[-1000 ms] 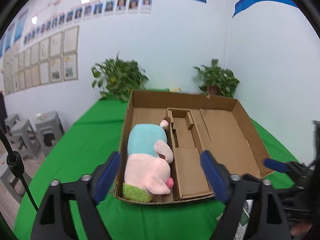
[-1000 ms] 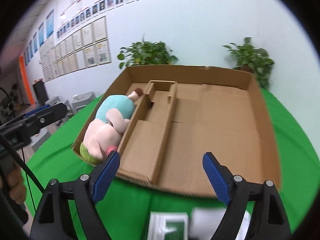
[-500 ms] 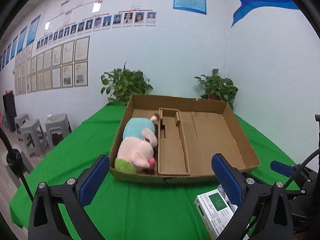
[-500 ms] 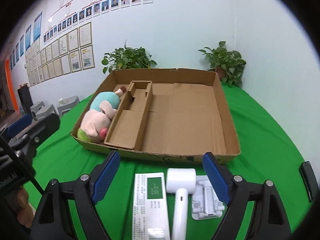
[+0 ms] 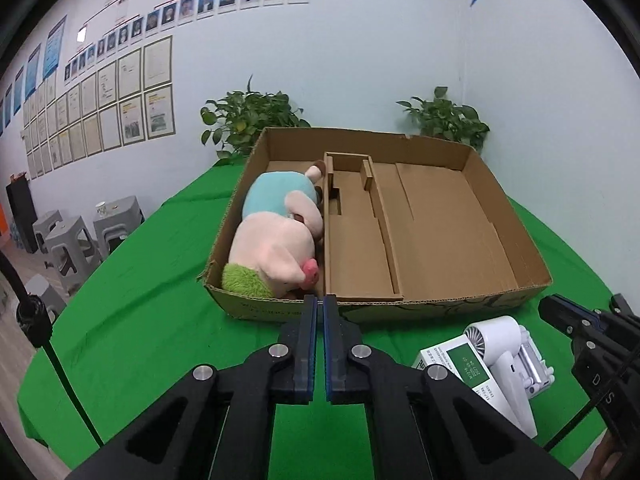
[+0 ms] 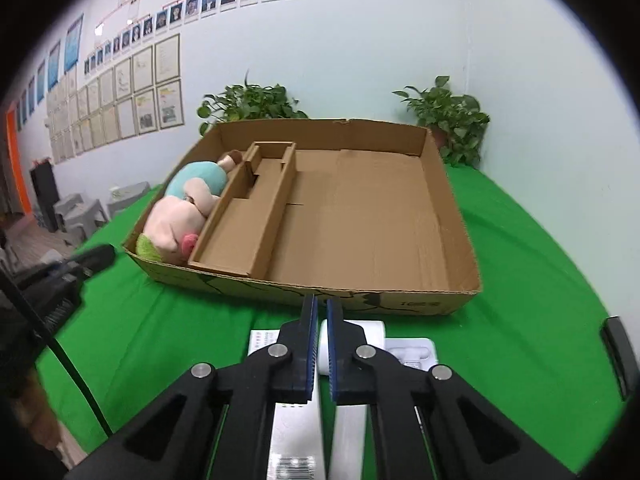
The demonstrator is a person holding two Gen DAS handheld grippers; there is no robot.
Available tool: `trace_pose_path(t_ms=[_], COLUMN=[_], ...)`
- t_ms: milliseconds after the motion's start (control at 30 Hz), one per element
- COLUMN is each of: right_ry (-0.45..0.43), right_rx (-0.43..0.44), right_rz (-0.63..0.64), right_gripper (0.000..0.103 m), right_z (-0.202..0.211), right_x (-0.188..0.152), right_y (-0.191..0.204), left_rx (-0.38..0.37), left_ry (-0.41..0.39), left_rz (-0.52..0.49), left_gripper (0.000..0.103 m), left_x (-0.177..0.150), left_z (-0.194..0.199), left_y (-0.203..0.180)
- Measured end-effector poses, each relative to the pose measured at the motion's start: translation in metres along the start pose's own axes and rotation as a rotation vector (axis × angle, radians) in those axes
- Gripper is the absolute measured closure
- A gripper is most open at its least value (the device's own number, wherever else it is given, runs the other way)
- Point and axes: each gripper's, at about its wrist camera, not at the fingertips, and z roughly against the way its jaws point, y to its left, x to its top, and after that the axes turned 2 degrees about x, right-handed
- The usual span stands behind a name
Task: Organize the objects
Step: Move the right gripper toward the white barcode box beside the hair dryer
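Across the middle of both wrist views I see the open cardboard box [image 5: 516, 236] sitting on the green table [image 5: 132, 320], its floor split by low cardboard dividers. My left gripper [image 5: 320, 312] fills the bottom centre of the left wrist frame, its two blue-padded fingers [image 5: 310, 344] drawn together with only a thin slit between them and nothing held; its tips sit in front of the box's near wall. My right gripper [image 6: 321, 312] looks the same in the lower centre of its own frame, pads nearly meeting, empty, hanging over the items on the cloth. The plush toy [image 5: 276, 236], pink with a teal top and a green tuft, lies in the leftmost compartment of the box, green end against the near wall. Outside the box, at the lower right of the left wrist frame, I see a white hair dryer [image 5: 500, 344] lying beside a white carton with a green label [image 5: 466, 364] and over a white plastic holder [image 5: 536, 372]. In the right wrist frame those three sit directly under my fingers, partly hidden. Two potted plants [image 6: 252, 104] stand against the back wall behind the box.
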Motion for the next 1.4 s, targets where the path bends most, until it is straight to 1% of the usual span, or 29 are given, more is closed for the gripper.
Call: trace_pose_path(t_ms=[33,67,100,133,167,200,267,400,533,733,800,833,900,1000,1067,1133,1167,1267,1300,1333,1400], right_ry=[0.009,0.024,0.043,0.057,0.06,0.049,0.036,0.04,0.064,0.093,0.094,0.093,0.105,0.117,0.118,0.151,0.16,0.153,0.167,0.201,0.252], right_rx=[0.003,0.004,0.005,0.007,0.002,-0.009,-0.013,-0.009,0.008,0.004,-0.011,-0.023,-0.034,-0.03,-0.001,0.073,0.094,0.147,0.183,0.223,0.276], right_rz=[-0.004,-0.002,-0.006,-0.018,-0.032,-0.044,-0.044,-0.052,-0.078,-0.073,-0.053,-0.045,-0.051,-0.044,-0.05,-0.051,-0.043,-0.017,-0.02,-0.023,-0.005], right_gripper=[0.096,0.076,0.059,0.021,0.014,0.014,0.014,0.014,0.013,0.011,0.011,0.011,0.011,0.011,0.011,0.011,0.011,0.011,0.011,0.011,0.011], right_z=[-0.001,-0.004,-0.008,-0.012,-0.013,-0.013,-0.012,-0.011,-0.013,-0.014,-0.015,-0.015,-0.018,-0.022,-0.022,-0.026,-0.027,-0.021,-0.02,-0.02,-0.019], right_x=[0.0,0.001,0.001,0.001,0.0,-0.002,-0.004,-0.011,-0.017,-0.022,-0.023,-0.024,-0.027,-0.03,-0.032,-0.035,-0.038,-0.053,-0.059,-0.066,-0.08], right_y=[-0.001,-0.002,-0.004,-0.006,-0.009,-0.012,-0.015,-0.021,-0.029,-0.031,-0.03,-0.03,-0.032,-0.033,-0.034,-0.034,-0.033,-0.032,-0.034,-0.035,-0.034], left_rx=[-0.009,-0.023,-0.042,-0.05,-0.042,-0.025,-0.019,-0.056,-0.069,-0.119,-0.139,-0.149,-0.146,-0.163,-0.2,-0.234,-0.248,-0.288,-0.325,-0.361,-0.407], left_ry=[0.006,0.018,0.023,0.018,0.003,-0.009,0.007,0.043,0.043,0.062,0.08,0.103,0.128,0.142,0.16,0.191,0.207,0.251,0.281,0.307,0.343], left_rz=[0.006,0.013,0.02,0.027,0.038,0.045,0.045,0.062,0.032,0.007,0.004,0.003,0.008,0.031,0.043,0.045,0.043,0.046,0.056,0.068,0.078], left_gripper=[0.094,0.066,0.027,0.009,0.001,0.001,0.001,0.001,0.001,0.001,0.001,0.002,0.004,0.004,0.004,0.004,0.004,0.004,0.004,0.004,0.004], left_x=[-0.001,-0.001,-0.002,-0.001,-0.001,-0.001,-0.002,-0.005,-0.012,-0.017,-0.019,-0.02,-0.023,-0.024,-0.024,-0.026,-0.027,-0.032,-0.034,-0.036,-0.04], left_z=[-0.003,-0.006,-0.008,-0.01,-0.01,-0.01,-0.015,-0.019,-0.018,-0.02,-0.024,-0.029,-0.036,-0.04,-0.044,-0.05,-0.054,-0.063,-0.068,-0.072,-0.078], left_y=[-0.001,-0.001,0.0,0.001,0.003,0.005,0.008,0.013,0.008,0.003,0.003,0.003,0.006,0.01,0.01,0.007,0.005,0.0,-0.001,-0.002,-0.005])
